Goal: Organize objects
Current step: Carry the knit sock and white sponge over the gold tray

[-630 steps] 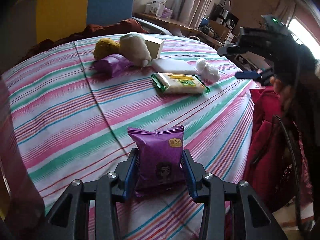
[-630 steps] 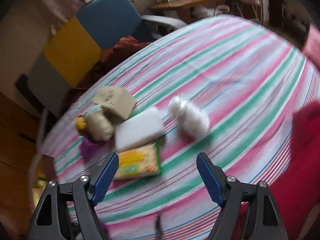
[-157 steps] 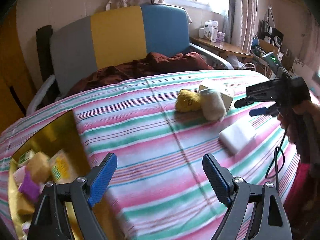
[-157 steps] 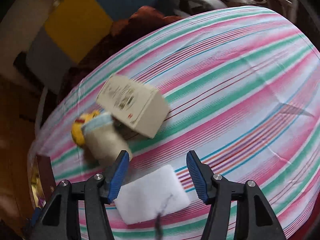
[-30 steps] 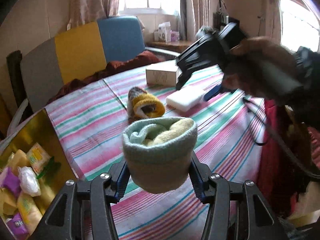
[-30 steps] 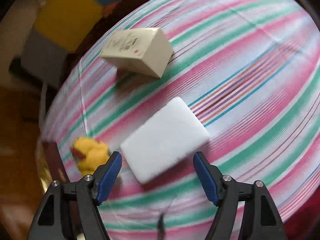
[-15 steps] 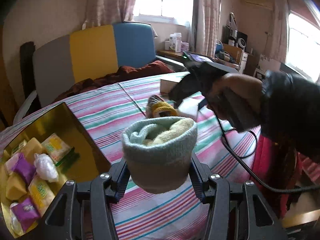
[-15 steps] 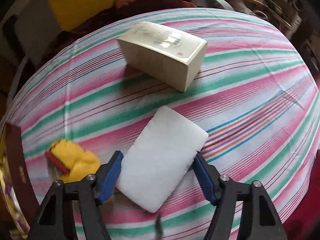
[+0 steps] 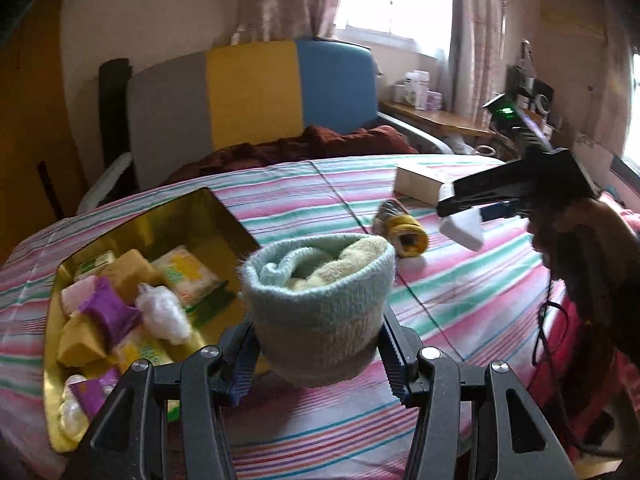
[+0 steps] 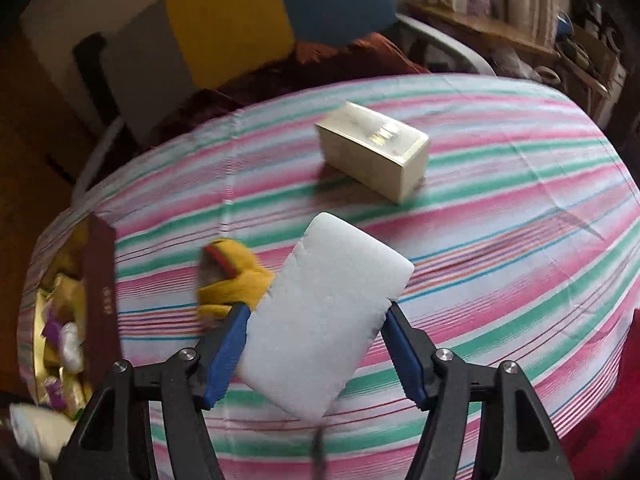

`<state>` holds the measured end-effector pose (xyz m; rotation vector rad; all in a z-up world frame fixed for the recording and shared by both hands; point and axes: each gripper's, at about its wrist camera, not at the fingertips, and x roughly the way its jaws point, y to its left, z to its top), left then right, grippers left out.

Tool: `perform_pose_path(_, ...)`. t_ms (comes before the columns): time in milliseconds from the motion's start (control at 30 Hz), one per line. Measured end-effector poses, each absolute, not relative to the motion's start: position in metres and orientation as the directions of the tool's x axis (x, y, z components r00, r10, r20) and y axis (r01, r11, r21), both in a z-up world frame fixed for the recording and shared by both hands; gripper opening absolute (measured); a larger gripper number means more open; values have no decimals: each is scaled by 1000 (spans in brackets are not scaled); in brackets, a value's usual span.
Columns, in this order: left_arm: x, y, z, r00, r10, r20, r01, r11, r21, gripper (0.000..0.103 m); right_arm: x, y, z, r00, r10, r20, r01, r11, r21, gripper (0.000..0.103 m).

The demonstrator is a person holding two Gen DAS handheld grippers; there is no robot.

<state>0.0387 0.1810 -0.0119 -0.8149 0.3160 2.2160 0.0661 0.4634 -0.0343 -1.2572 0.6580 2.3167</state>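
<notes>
The right gripper [image 10: 314,342] now has its jaws clamped on the white pad [image 10: 326,312] and carries it clear of the striped table [image 10: 500,240]; half a second ago the pad still lay flat on the cloth with the jaws only straddling it. The left gripper [image 9: 316,354] stays clamped on the rolled pale-blue sock [image 9: 318,304], held above the table just right of the gold tin [image 9: 188,220], which already holds snack packets. So both hands are loaded (a useful change), and each load likely goes to the tin next. The yellow sock [image 10: 230,276] lies on the table right of the tin, and the cream box [image 10: 372,152] sits farther from the tin; both are untouched.
</notes>
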Motion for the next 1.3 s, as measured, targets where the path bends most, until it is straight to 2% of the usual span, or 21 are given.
perform_pose_path(433, 31, 161, -13, -573, 505, -645, -664, -748, 5, 54, 58, 387, -9, -618, 8, -786, -340, -904, 259, 68)
perform_pose_path(967, 23, 144, -15, -588, 479, -652, -630, -777, -3, 54, 42, 324, -15, -621, -139, -771, -177, -934, 311, 69)
perform_pose_path(1300, 6, 117, -19, -594, 455, -664, -574, -818, -47, 54, 22, 290, -9, -611, -192, -768, -64, -955, 290, 70)
